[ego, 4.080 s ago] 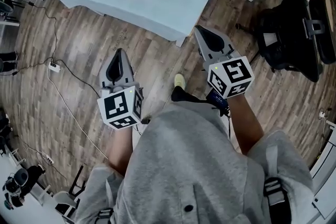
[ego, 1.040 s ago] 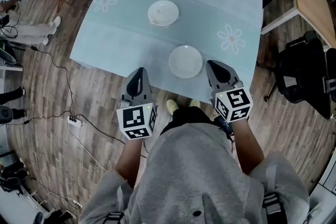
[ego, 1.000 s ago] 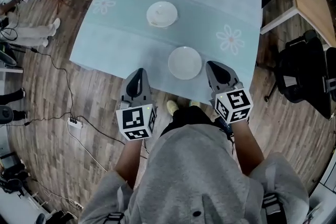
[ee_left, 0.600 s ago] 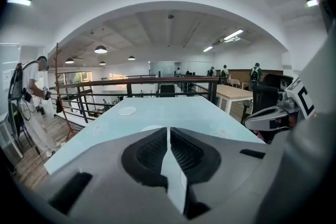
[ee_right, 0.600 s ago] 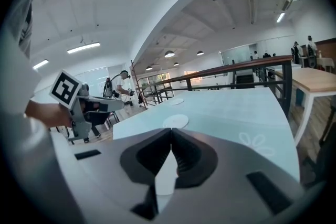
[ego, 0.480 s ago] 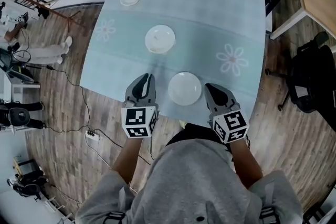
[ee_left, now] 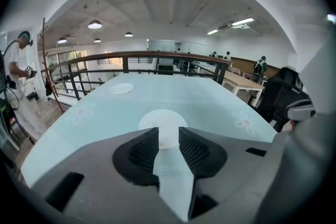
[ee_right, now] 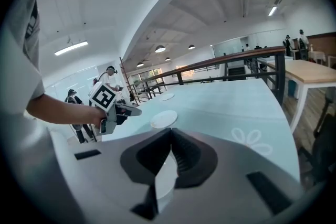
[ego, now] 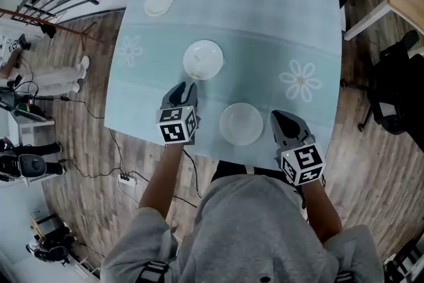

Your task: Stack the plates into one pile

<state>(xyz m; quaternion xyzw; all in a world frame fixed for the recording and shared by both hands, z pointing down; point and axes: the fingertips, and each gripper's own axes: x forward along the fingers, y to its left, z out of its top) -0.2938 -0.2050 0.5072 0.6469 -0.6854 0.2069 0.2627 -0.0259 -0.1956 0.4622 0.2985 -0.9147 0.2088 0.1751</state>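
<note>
Three plates on the counter, none stacked yet; far plate by the far left corner, middle plate left of centre, near plate close to the near edge; all well apart from each other. Change vs a second ago: left claw was shut and hanging off the near edge over the floor, now it is in over the counter with its tip just short of the middle plate's near rim; its jaws are opening, nothing between them, no contact with the plate; the left gripper view shows the middle plate straight ahead through the gap, far plate beyond it towards the railing. Right claw has shifted far less; it sits at the near edge just right of the near plate, not touching it; jaws together, nothing in them per the right gripper view, which also catches the left claw off to its left. Plates look to be in the same spots on the counter. Read: walk-up is over and the first pick is starting; the middle plate looks like the left claw's target, probably by its near rim; the near plate is the handy one for the right claw, but its jaws must part first; task at the very start, pile spot not decided.
</note>
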